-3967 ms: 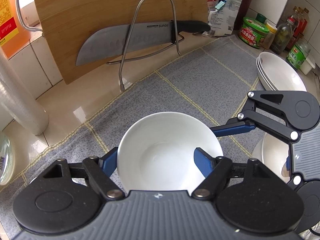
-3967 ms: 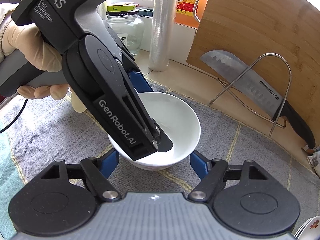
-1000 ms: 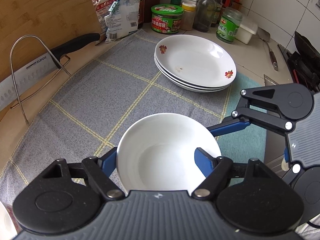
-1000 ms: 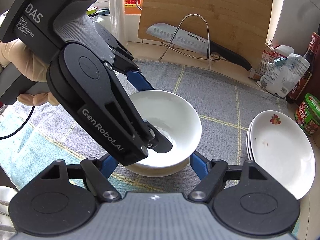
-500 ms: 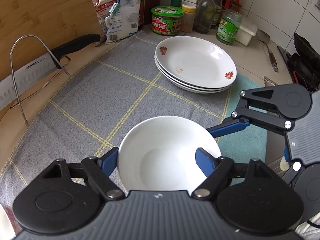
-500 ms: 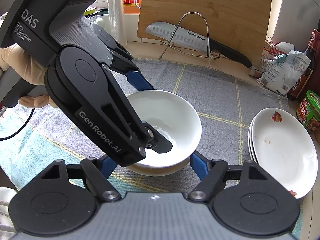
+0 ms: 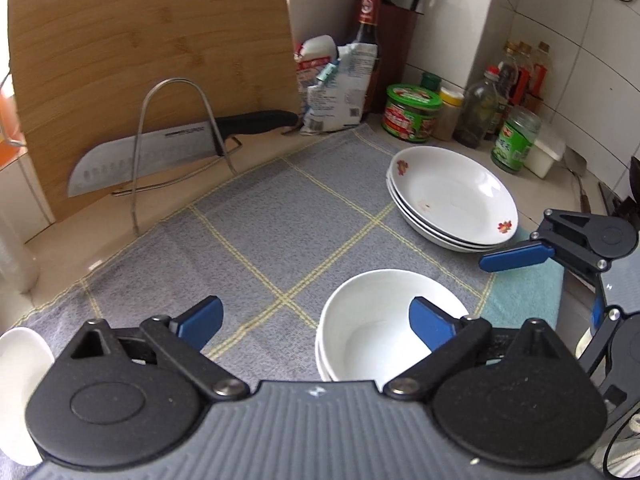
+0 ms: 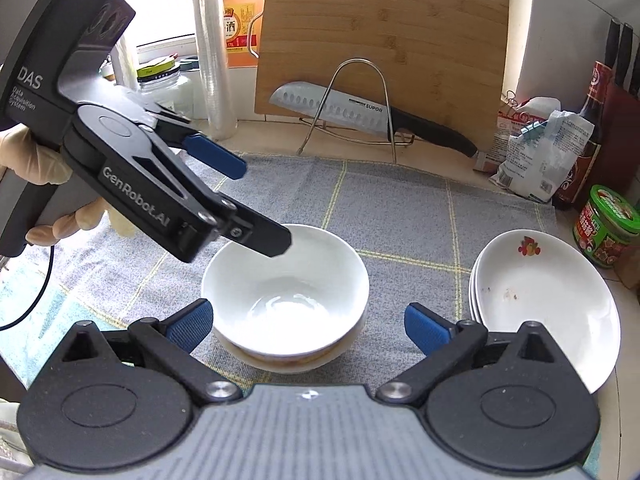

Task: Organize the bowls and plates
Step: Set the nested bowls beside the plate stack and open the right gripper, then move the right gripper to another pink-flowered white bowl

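Observation:
A white bowl (image 8: 286, 292) sits nested in a second bowl on the grey checked cloth (image 8: 400, 216). My right gripper (image 8: 308, 328) straddles it, jaws opening, pads clear of the rim on both sides. My left gripper (image 7: 316, 320) is also opening, and nothing is between its pads. Its right finger (image 7: 432, 324) hangs over the bowl stack (image 7: 372, 340), which lies to the right of centre. In the right wrist view the left gripper (image 8: 258, 205) hovers above the bowl's far left rim, held by a gloved hand (image 8: 36, 160). A stack of white flowered plates (image 8: 544, 292) (image 7: 452, 196) lies to the right.
A knife (image 7: 160, 152) rests in a wire rack (image 7: 176, 136) against a bamboo board (image 7: 140, 52) at the back. Jars, bottles and a bag (image 7: 340, 88) crowd the far right corner. Another white dish (image 7: 20, 380) shows at the left edge. A teal cloth (image 7: 520, 292) lies right.
Both grippers have opened wide and let go of the bowl, which now rests in the lower bowl. The left gripper has swung left and up, so the bowl sits to its right.

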The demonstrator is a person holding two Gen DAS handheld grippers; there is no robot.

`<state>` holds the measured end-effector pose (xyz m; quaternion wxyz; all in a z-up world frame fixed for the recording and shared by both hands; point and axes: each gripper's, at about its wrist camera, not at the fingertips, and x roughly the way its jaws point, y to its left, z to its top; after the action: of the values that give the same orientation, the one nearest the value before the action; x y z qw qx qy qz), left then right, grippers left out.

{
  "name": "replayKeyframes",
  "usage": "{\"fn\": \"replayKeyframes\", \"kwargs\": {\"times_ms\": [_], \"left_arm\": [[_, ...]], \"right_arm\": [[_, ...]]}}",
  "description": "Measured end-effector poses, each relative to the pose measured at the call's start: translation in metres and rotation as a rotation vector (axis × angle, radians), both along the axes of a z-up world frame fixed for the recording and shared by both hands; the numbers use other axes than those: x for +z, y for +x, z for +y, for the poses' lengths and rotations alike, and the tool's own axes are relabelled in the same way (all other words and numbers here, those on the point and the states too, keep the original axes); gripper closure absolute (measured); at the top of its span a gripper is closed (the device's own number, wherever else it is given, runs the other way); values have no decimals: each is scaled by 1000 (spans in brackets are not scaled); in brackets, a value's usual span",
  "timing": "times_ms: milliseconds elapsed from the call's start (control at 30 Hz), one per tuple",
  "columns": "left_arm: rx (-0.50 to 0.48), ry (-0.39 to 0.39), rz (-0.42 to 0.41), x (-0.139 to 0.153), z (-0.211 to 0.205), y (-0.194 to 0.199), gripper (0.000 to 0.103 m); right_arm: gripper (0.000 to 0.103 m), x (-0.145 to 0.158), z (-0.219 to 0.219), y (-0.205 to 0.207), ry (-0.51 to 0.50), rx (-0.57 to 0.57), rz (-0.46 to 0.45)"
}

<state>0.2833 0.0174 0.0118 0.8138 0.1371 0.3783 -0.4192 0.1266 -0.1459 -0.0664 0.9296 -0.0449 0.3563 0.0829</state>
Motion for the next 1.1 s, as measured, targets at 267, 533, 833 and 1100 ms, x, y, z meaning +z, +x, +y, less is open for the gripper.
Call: {"fn": "replayKeyframes", "kwargs": {"times_ms": [267, 533, 833, 1100], "left_arm": [[178, -36, -46, -3, 34, -21, 4], [435, 22, -18, -29, 71, -42, 4], [568, 132, -33, -51, 131, -38, 4], [530, 126, -25, -78, 168, 15, 4]], "right_arm": [[0, -5, -9, -1, -16, -10, 9], [0, 6, -17, 4, 8, 39, -48], [0, 18, 9, 34, -25, 125, -71], [0, 18, 67, 53, -80, 118, -26]]}}
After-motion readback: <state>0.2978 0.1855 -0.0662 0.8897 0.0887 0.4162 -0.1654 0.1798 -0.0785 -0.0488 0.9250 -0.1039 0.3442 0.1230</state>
